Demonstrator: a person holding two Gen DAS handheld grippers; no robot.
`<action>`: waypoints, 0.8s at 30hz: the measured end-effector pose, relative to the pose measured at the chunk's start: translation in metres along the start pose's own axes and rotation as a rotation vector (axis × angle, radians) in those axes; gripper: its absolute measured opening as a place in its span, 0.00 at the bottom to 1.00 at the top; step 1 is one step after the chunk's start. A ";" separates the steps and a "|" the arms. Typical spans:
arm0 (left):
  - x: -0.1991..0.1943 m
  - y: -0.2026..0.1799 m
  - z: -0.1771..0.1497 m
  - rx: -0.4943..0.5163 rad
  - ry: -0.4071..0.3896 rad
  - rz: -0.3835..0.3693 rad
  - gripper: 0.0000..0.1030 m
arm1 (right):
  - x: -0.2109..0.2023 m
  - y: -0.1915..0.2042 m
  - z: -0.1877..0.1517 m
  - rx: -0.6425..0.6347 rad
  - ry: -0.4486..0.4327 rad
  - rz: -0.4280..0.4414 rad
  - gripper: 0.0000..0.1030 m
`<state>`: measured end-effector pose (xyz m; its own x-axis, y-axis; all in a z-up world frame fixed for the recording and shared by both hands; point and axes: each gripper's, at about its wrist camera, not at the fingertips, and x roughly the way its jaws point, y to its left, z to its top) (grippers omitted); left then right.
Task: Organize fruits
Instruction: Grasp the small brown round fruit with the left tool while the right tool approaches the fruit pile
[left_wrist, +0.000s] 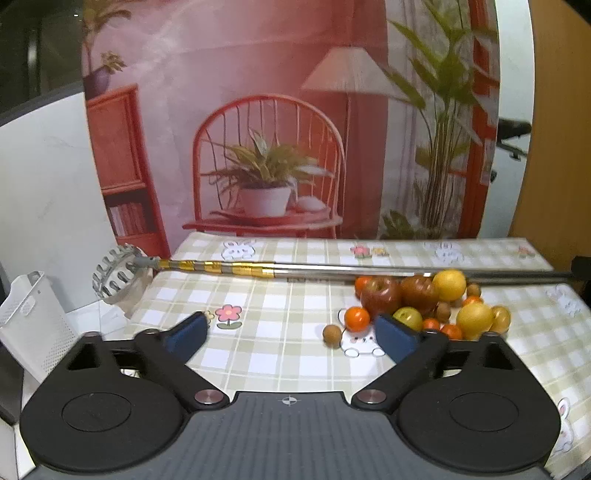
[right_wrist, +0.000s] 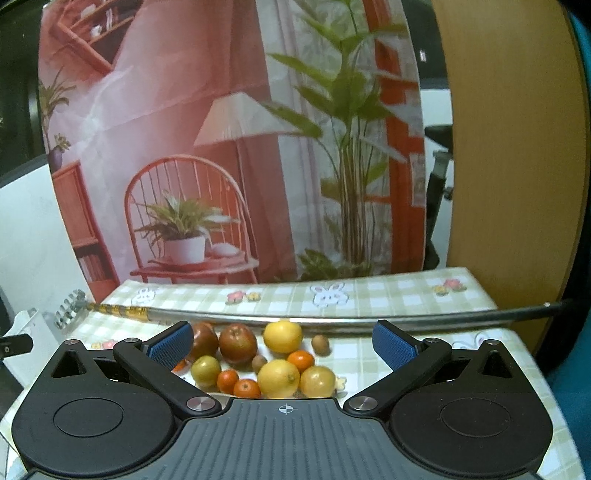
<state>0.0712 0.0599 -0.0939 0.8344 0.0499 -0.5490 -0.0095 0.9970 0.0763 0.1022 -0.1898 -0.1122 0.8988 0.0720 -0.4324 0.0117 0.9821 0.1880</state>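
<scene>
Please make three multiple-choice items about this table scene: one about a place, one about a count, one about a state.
1. Where does the long metal pole lie relative to the fruit pile?
A. behind it
B. across the top of it
C. in front of it

2. How many dark red apples show in the right wrist view?
A. none
B. two
C. five

3. How do the right gripper jaws stand?
A. shut on a lemon
B. shut on nothing
C. open

Answers: 1 A, the pole runs across the tablecloth beyond the fruit. 2 B, two sit side by side. 3 C, the blue pads are wide apart, gripping nothing.
</scene>
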 end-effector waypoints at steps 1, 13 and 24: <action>0.006 0.000 -0.001 0.005 0.011 -0.009 0.86 | 0.007 -0.001 -0.002 -0.001 0.011 -0.001 1.00; 0.106 -0.014 -0.009 0.003 0.108 -0.153 0.52 | 0.058 -0.001 -0.017 -0.023 0.069 -0.012 1.00; 0.206 -0.018 -0.023 -0.067 0.223 -0.192 0.43 | 0.094 -0.018 -0.033 0.023 0.129 0.017 0.97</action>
<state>0.2304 0.0534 -0.2272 0.6828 -0.1357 -0.7179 0.0940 0.9908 -0.0979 0.1719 -0.1951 -0.1858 0.8351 0.1114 -0.5388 0.0086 0.9765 0.2153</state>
